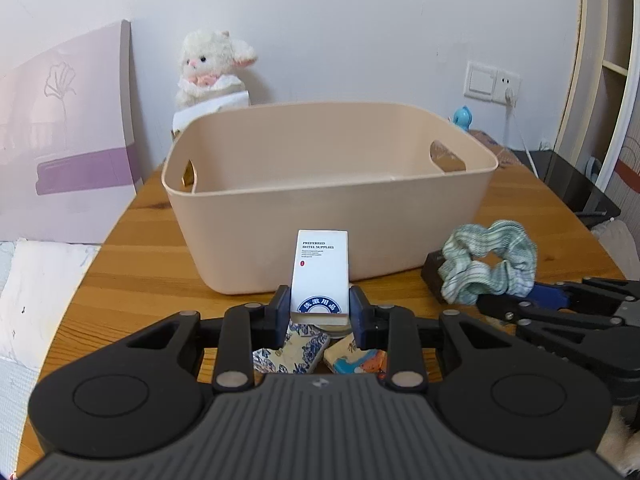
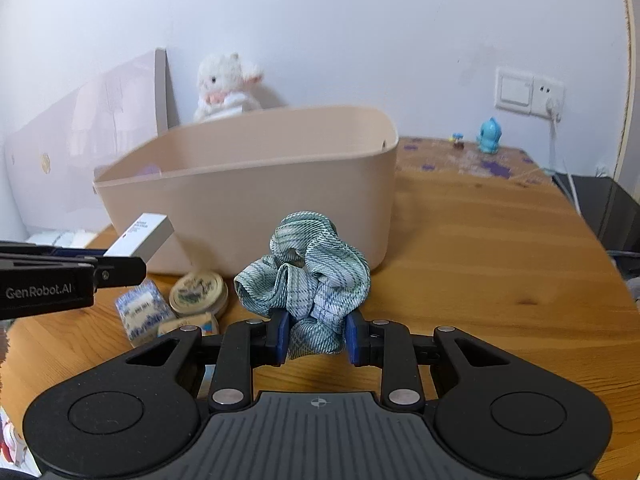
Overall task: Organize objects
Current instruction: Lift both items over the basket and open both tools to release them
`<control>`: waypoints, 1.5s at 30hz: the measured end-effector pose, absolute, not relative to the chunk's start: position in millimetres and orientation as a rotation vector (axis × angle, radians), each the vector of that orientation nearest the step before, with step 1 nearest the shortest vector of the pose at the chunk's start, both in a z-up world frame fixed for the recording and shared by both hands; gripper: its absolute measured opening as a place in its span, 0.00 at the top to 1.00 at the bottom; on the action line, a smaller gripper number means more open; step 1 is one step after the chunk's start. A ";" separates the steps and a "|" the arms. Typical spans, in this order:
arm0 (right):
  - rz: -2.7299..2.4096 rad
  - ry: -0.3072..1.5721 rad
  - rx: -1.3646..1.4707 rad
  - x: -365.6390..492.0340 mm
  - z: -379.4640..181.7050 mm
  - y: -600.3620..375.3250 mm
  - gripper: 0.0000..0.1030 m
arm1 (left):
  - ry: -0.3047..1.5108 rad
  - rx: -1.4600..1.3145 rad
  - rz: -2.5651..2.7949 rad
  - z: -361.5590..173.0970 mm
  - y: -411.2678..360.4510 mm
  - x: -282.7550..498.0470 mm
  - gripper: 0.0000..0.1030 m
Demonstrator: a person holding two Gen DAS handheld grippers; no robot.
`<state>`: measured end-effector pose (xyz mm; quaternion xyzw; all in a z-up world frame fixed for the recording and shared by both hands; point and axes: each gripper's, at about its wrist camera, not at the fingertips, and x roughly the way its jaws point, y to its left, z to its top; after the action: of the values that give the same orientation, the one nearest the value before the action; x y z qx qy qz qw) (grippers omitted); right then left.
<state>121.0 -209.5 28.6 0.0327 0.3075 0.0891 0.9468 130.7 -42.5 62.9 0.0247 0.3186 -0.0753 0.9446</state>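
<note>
My left gripper [image 1: 320, 310] is shut on a white hotel-supplies box [image 1: 320, 276] and holds it upright above the table, just in front of the beige plastic bin [image 1: 328, 216]. The box also shows in the right wrist view [image 2: 140, 236]. My right gripper [image 2: 317, 336] is shut on a green plaid scrunchie [image 2: 308, 272], held off the table right of the left gripper; the scrunchie also shows in the left wrist view [image 1: 488, 262]. The bin [image 2: 248, 196] looks empty inside as far as I can see.
On the wooden table [image 2: 500, 260] below the left gripper lie a blue-patterned packet [image 2: 140, 312], a round tin [image 2: 198, 292] and a small orange-blue packet [image 1: 356, 356]. A plush lamb [image 1: 212, 68], a pink board [image 1: 60, 136] and a blue figurine [image 2: 490, 136] stand at the back.
</note>
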 end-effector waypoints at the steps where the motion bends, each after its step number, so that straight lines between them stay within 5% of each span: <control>1: 0.182 0.615 0.070 118.9 32.7 -211.4 0.75 | 0.640 0.049 -0.151 65.5 -42.3 128.7 0.68; 25: 0.161 0.370 0.130 136.3 113.7 -218.4 0.75 | 0.361 0.005 -0.090 146.3 -47.5 150.0 0.68; 45: 0.112 0.595 0.022 259.0 78.4 -185.3 0.75 | 0.742 0.012 0.011 84.2 -39.4 282.8 0.68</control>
<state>259.0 -185.3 78.4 0.0109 0.2931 0.0550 0.9544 282.8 -39.4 84.2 0.0060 0.3625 0.0056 0.9319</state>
